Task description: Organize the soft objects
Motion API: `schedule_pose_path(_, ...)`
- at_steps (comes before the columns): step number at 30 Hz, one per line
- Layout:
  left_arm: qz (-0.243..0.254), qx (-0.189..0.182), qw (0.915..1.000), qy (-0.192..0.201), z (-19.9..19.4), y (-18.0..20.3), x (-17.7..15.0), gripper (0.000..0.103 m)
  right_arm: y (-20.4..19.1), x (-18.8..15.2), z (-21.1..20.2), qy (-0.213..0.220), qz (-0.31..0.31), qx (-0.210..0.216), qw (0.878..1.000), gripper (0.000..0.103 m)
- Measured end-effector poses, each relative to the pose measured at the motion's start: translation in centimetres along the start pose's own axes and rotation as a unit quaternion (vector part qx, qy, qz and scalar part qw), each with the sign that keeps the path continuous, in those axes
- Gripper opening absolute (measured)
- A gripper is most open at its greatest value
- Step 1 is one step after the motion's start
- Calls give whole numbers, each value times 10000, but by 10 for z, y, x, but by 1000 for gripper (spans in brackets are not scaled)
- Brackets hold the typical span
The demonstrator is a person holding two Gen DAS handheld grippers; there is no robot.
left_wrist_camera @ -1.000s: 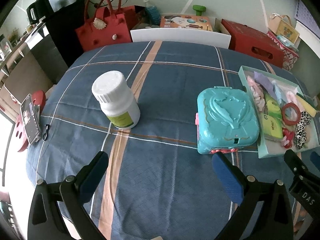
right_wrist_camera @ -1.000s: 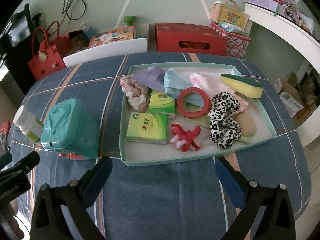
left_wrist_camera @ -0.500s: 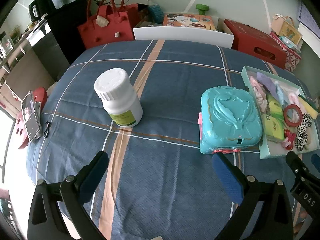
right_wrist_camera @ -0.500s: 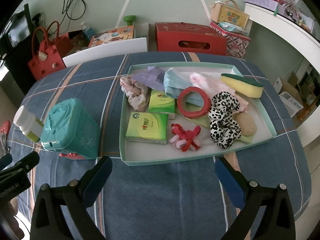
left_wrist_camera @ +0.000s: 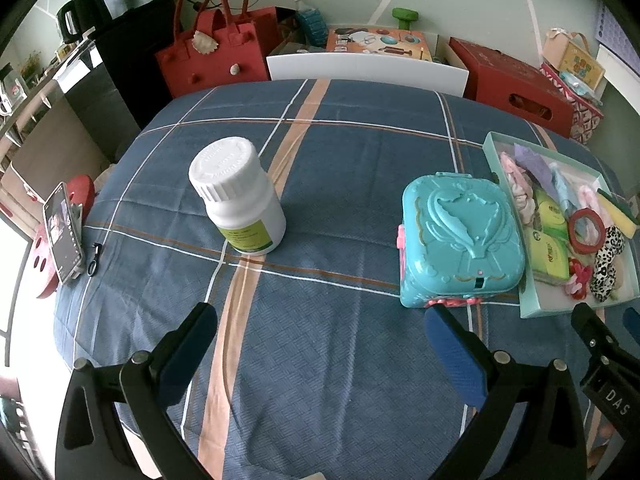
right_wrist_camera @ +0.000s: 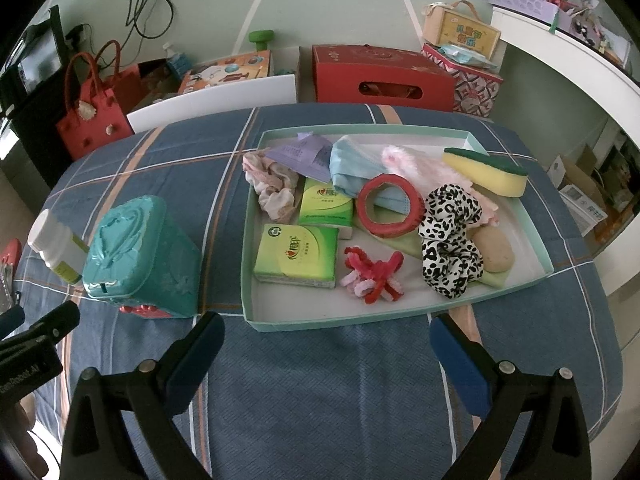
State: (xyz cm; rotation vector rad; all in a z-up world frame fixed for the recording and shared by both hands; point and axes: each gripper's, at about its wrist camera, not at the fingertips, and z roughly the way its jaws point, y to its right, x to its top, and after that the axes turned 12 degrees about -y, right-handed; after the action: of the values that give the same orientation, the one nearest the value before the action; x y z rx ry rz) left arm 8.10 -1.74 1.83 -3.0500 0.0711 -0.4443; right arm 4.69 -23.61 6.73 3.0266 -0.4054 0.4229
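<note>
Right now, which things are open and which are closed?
White plastic bottle: upright, cap on.
Teal plastic toy case: lid shut.
Shallow mint-green cardboard tray: open-topped, full of soft things.
Left gripper: open, empty.
Right gripper: open, empty.

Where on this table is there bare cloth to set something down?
Free: the cloth between the white bottle and the teal case, and the strip before both open grippers. Crowded: the tray, packed with soft items.
</note>
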Motion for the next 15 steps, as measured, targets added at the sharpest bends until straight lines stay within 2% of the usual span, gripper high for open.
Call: schedule_pose_path(15,-25,18,10000,-5,-1,1,0,103,0,0,0,-15,-23,0,10000,103)
